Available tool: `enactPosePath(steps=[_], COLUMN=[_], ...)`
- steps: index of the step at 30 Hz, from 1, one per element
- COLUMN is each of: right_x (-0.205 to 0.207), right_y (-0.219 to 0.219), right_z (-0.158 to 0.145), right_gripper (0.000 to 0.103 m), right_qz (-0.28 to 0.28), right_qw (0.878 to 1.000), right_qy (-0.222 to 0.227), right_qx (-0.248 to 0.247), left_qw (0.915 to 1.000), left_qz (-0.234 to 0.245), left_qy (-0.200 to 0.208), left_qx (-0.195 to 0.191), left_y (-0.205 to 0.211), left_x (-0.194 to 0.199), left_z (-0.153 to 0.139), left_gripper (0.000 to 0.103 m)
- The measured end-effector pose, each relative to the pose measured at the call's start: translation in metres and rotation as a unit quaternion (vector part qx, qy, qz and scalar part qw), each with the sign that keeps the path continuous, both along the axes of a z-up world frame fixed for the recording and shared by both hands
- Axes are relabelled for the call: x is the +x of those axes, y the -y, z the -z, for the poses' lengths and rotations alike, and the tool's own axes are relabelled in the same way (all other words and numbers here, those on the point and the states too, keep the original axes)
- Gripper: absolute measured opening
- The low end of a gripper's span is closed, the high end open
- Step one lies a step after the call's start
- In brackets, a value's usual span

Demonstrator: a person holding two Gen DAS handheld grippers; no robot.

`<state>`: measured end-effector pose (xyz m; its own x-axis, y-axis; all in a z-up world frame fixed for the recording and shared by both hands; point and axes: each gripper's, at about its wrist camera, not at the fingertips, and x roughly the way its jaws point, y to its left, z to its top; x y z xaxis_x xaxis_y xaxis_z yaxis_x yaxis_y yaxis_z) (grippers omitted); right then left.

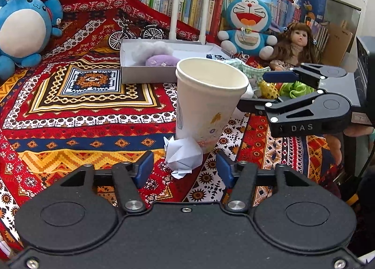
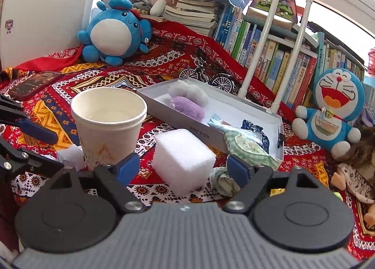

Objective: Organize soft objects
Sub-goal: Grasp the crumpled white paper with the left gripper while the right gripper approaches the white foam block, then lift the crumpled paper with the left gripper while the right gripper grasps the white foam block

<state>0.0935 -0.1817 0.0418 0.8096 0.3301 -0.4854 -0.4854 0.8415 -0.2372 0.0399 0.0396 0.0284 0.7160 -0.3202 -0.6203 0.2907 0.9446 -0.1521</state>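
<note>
My left gripper point(image 1: 184, 169) is open and empty, just in front of a crumpled white paper point(image 1: 182, 155) that lies at the foot of a paper cup point(image 1: 208, 102). My right gripper point(image 2: 184, 167) is open, with a white foam block point(image 2: 182, 160) lying between its fingers on the cloth. It also shows in the left wrist view point(image 1: 262, 91), to the right of the cup. A grey box point(image 2: 234, 128) behind holds a white fluffy ball point(image 2: 187, 91), a purple fluffy pad point(image 2: 187, 107) and pieces of fabric, with a green checked cloth point(image 2: 248, 149) hanging over its front wall.
A patterned red cloth point(image 1: 82, 114) covers the table. A blue round plush point(image 2: 114, 32), a Doraemon plush point(image 2: 335, 105), a doll point(image 1: 295, 44), a model bicycle point(image 1: 136, 34) and a bookshelf point(image 2: 269, 44) stand behind. A phone point(image 2: 32, 84) lies at the left. A balled green cloth point(image 2: 222, 180) lies by my right finger.
</note>
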Motion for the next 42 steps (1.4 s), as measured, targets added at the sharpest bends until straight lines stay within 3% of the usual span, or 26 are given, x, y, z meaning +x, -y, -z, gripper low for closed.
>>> enactPosePath(steps=[7,17,23,27,42], right_x=[0.011,0.018,0.021,0.022,0.035], right_y=[-0.004,-0.012,-0.017,-0.017,-0.015], right_z=[0.007,0.017,0.023,0.023,0.027], right_gripper=[0.088,0.087,0.084,0.077,0.076], right_qz=[-0.002,-0.019,-0.027,-0.024,-0.016], right_qw=[1.000,0.999,0.998,0.999,0.999], right_qy=[0.003,0.005,0.003,0.002,-0.007], right_qx=[-0.019,-0.039,-0.048,-0.044,-0.034], left_qw=[1.0000,0.9998,0.9998,0.9998,0.9998], left_qz=[0.001,-0.002,-0.002,-0.002,-0.002], left_qy=[-0.008,-0.019,-0.018,-0.019,-0.018], left_qx=[0.002,0.000,0.001,0.000,-0.001], left_y=[0.003,0.003,0.004,0.004,0.003], left_x=[0.003,0.011,0.013,0.013,0.015], left_z=[0.006,0.013,0.013,0.013,0.014], left_gripper=[0.047,0.035,0.035,0.034,0.034])
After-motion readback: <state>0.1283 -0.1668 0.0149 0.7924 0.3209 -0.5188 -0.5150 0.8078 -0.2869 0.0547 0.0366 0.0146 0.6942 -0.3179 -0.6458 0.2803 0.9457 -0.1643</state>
